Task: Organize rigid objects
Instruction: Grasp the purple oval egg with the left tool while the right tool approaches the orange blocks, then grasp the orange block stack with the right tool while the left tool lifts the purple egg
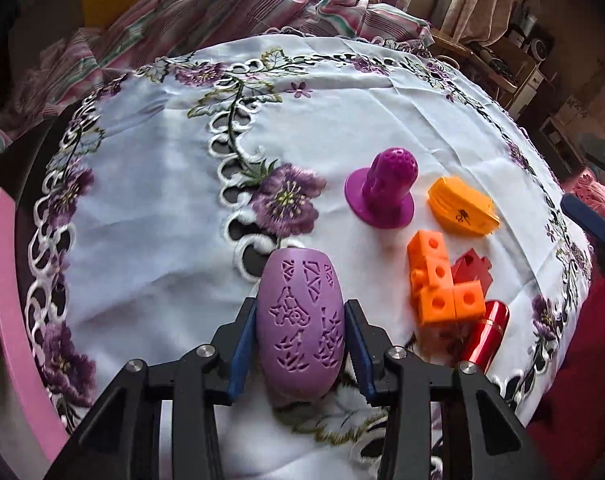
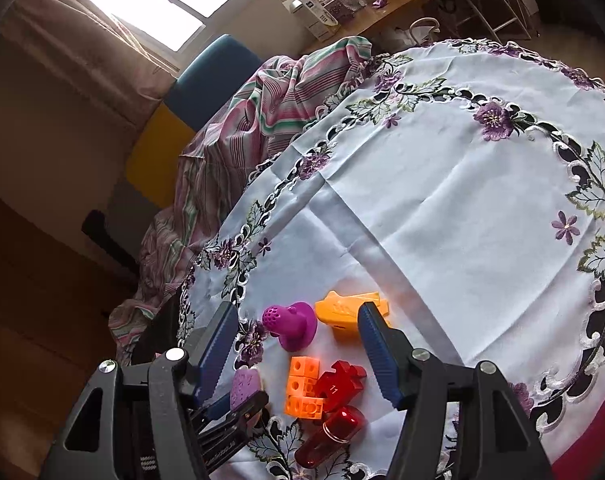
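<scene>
My left gripper (image 1: 300,344) is shut on a lilac egg-shaped shell with cut-out patterns (image 1: 300,328), low over the embroidered tablecloth (image 1: 150,216). To its right lie a magenta hat-shaped piece (image 1: 380,190), an orange wedge-shaped piece (image 1: 462,210), orange cubes joined together (image 1: 440,284), a red block (image 1: 472,270) and a red shiny cylinder (image 1: 484,334). My right gripper (image 2: 298,344) is open and empty above the same group: magenta piece (image 2: 290,324), orange wedge (image 2: 342,312), cubes (image 2: 302,386), red block (image 2: 340,384), cylinder (image 2: 328,436). The lilac shell (image 2: 244,386) shows at its left.
A striped pink and green cloth (image 1: 230,8) is bunched at the table's far edge. A pink rim (image 1: 10,300) runs along the left. Shelves and boxes (image 1: 514,64) stand beyond the table at the right. The other gripper's blue finger (image 1: 590,220) shows at the right edge.
</scene>
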`<move>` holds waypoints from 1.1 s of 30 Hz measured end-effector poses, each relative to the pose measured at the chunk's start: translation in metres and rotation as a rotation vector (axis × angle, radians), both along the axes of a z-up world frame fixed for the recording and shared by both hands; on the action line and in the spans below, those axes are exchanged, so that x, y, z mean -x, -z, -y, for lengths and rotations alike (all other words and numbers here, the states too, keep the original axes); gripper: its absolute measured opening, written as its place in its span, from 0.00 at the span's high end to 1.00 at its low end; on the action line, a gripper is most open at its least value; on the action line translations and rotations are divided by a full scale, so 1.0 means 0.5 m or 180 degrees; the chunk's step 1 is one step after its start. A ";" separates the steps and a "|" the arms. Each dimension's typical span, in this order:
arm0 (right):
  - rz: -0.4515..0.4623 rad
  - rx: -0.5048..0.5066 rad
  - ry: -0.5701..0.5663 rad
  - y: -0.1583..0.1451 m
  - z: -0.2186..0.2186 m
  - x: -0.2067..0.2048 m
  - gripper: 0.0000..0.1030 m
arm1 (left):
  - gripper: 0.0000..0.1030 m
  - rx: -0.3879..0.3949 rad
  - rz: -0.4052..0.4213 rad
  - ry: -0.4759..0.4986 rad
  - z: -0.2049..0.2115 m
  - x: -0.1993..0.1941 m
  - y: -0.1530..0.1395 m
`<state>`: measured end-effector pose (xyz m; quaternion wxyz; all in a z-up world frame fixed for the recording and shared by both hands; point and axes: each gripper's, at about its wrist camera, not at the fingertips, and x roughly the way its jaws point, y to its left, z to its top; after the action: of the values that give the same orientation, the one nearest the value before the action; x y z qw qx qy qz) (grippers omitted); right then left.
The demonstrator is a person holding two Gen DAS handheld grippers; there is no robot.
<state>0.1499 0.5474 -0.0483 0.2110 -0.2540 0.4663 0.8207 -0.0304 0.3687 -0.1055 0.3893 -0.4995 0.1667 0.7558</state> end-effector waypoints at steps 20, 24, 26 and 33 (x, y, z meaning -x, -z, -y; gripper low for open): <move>0.0979 -0.0464 -0.1020 0.010 0.101 0.148 0.48 | 0.60 -0.0088 -0.0268 0.0038 0.133 -0.060 0.009; 0.1366 -0.0683 -0.1227 0.036 0.148 0.214 0.48 | 0.60 -0.0115 -0.0210 0.0006 0.137 -0.054 0.009; 0.1627 -0.0850 -0.1213 0.055 0.157 0.237 0.48 | 0.60 -0.0119 -0.0192 -0.0009 0.138 -0.052 0.010; 0.1849 -0.0792 -0.1524 0.119 0.180 0.261 0.76 | 0.60 -0.0169 -0.0184 -0.0014 0.143 -0.053 0.010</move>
<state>0.0193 0.4575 -0.1080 0.1660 -0.5497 0.2117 0.7909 -0.0038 0.2973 -0.1104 0.3958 -0.4673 0.1565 0.7749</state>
